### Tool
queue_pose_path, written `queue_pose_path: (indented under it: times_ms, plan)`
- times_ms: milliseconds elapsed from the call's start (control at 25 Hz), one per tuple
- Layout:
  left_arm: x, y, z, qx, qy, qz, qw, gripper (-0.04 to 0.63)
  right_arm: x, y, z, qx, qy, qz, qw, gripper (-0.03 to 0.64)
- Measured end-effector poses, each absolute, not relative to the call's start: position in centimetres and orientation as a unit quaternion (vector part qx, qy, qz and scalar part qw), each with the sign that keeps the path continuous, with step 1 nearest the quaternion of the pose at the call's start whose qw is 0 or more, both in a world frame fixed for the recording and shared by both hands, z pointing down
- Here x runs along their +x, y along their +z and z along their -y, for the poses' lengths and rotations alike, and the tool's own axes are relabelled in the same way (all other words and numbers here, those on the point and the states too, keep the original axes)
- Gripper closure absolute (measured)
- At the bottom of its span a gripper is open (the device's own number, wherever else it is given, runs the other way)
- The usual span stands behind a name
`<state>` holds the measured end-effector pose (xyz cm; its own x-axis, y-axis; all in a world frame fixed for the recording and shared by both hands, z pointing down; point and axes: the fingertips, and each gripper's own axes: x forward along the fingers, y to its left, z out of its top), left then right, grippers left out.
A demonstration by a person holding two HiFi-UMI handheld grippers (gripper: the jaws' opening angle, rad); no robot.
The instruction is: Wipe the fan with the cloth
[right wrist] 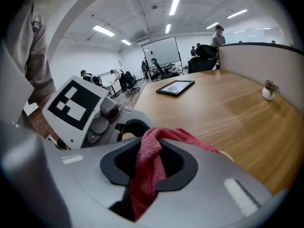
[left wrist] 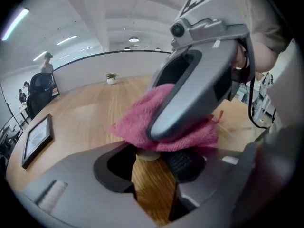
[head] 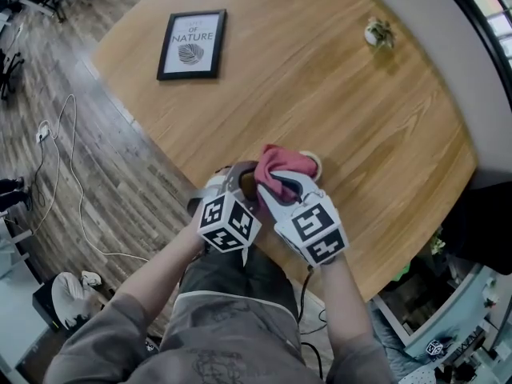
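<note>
A pink-red cloth lies bunched over a small fan whose cream rim peeks out at its right, near the round wooden table's front edge. My right gripper is shut on the cloth; in the right gripper view the cloth is pinched between the jaws and hangs down. My left gripper is closed around the fan from the left. In the left gripper view a cream part of the fan sits between the jaw tips, under the cloth. Most of the fan is hidden.
A framed print lies at the table's far left, and a small potted plant stands at the far right by a low partition. Cables run over the wood floor at the left. My legs are just below the table edge.
</note>
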<state>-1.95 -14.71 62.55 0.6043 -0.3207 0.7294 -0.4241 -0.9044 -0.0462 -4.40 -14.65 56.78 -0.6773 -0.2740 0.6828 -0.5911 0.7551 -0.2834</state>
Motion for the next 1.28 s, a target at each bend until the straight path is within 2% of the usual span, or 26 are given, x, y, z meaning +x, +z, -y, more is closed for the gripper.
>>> queue_pose_path:
  times_ms: [120, 320, 600, 880, 1040, 1160, 1280]
  plan:
    - [-1.9, 62.6, 14.9, 0.893, 0.399, 0.204, 0.053, 0.42, -4.6, 57.8, 15.4, 0.252, 0.259, 0.876, 0.32, 0.534]
    - [-1.7, 62.6, 15.0, 0.896, 0.392, 0.199, 0.067, 0.422, -3.2, 57.9, 16.5, 0.29, 0.21, 0.858, 0.367, 0.534]
    - [-1.7, 62.8, 15.1, 0.898, 0.391, 0.188, 0.072, 0.422, 1.4, 56.6, 19.4, 0.391, 0.25, 0.831, 0.308, 0.534]
    - [-1.9, 62.7, 14.8, 0.897, 0.397, 0.179, 0.072, 0.422, 7.8, 56.2, 19.8, 0.484, 0.268, 0.779, 0.294, 0.535]
    - [-1.8, 62.5, 14.8, 0.902, 0.391, 0.169, 0.073, 0.422, 8.0, 55.8, 18.5, 0.511, 0.217, 0.766, 0.324, 0.535]
    - [-1.9, 62.5, 14.7, 0.902, 0.397, 0.158, 0.066, 0.422, 5.8, 56.1, 17.2, 0.467, 0.205, 0.784, 0.353, 0.537]
    - [-2.0, 62.6, 14.9, 0.902, 0.396, 0.156, 0.068, 0.422, 2.7, 56.3, 16.6, 0.421, 0.206, 0.81, 0.352, 0.535]
